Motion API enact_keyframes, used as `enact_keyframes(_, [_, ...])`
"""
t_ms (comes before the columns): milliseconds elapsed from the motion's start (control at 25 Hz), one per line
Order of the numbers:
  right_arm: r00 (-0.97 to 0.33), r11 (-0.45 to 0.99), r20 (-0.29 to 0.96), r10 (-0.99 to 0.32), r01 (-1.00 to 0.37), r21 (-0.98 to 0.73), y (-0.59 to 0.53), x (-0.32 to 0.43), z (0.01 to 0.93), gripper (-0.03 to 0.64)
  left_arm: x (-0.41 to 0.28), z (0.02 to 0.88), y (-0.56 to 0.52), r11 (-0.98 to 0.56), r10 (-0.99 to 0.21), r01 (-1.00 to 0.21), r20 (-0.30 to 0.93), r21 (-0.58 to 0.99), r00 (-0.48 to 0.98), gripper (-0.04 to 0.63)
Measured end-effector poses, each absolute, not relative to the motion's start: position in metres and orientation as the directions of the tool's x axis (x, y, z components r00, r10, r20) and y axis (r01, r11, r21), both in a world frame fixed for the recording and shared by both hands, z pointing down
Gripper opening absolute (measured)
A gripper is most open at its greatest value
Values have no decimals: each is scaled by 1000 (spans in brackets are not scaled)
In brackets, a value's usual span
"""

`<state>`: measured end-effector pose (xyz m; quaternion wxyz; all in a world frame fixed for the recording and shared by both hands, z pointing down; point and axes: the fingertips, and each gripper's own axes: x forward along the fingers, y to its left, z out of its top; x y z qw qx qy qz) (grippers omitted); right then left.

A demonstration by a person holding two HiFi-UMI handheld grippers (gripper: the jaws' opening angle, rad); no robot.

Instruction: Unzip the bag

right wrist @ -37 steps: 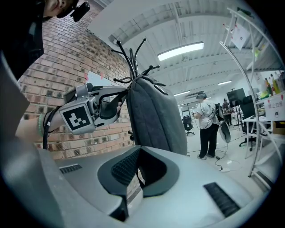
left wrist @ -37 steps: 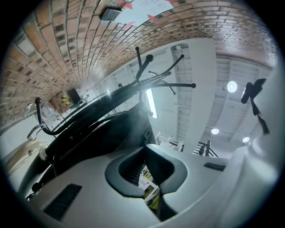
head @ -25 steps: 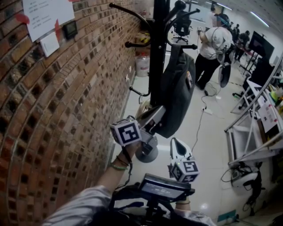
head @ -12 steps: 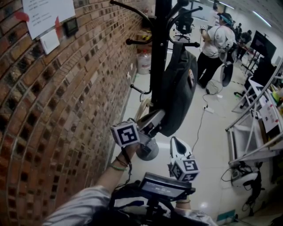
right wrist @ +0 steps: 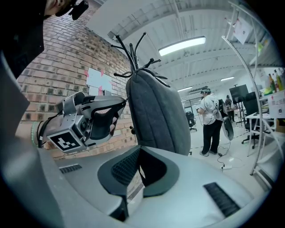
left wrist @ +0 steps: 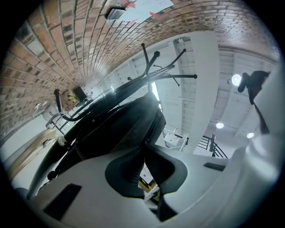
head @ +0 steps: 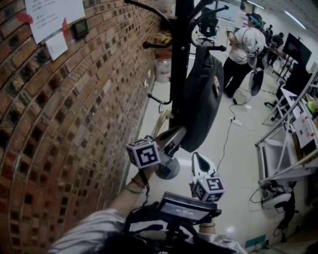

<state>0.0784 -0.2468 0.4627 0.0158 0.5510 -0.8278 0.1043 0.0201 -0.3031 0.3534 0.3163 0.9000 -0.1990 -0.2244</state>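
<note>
A dark grey backpack [head: 201,99] hangs from a black coat stand [head: 179,59] beside the brick wall. It fills the left gripper view [left wrist: 116,129] and stands tall in the right gripper view [right wrist: 158,116]. My left gripper [head: 180,131] is raised to the bag's lower left edge. Its jaws are shut, tips together [left wrist: 144,144] against the fabric; whether they pinch anything I cannot tell. My right gripper [head: 197,158] hangs just below the bag, jaws shut on nothing [right wrist: 139,150]. From there the left gripper [right wrist: 122,104] shows at the bag's left side.
The brick wall [head: 74,124] runs close along the left, with papers [head: 54,15] pinned high. The stand's round base [head: 169,171] sits on the floor below the grippers. A person in a white shirt [head: 243,49] stands behind. A white metal rack [head: 278,149] and a floor cable [head: 226,129] lie right.
The head view has drifted slightly. Both grippers keep their places by the bag's lower end, and the bag hangs as before.
</note>
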Motion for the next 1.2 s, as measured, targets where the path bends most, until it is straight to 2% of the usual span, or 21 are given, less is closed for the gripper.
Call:
enact_keyframes(240, [-396, 374, 141, -908, -914, -154, -249, 80, 471, -9, 23, 369, -301, -714, -497, -205, -278, 670, 822, 12])
enact_keyframes(560, [-385, 363, 161, -909, -919, -151, -249, 80, 469, -9, 24, 399, -301, -716, -521, -296, -202, 632, 829, 12])
enact_keyframes(720, [-377, 352, 168, -911, -922, -162, -247, 78, 463, -9, 25, 408, -298, -690, -530, -288, -193, 664, 826, 12])
enact_keyframes(1200, [-366, 340, 181, -913, -927, -159, -245, 83, 464, -9, 28, 445, -299, -647, -558, -362, -93, 671, 825, 12])
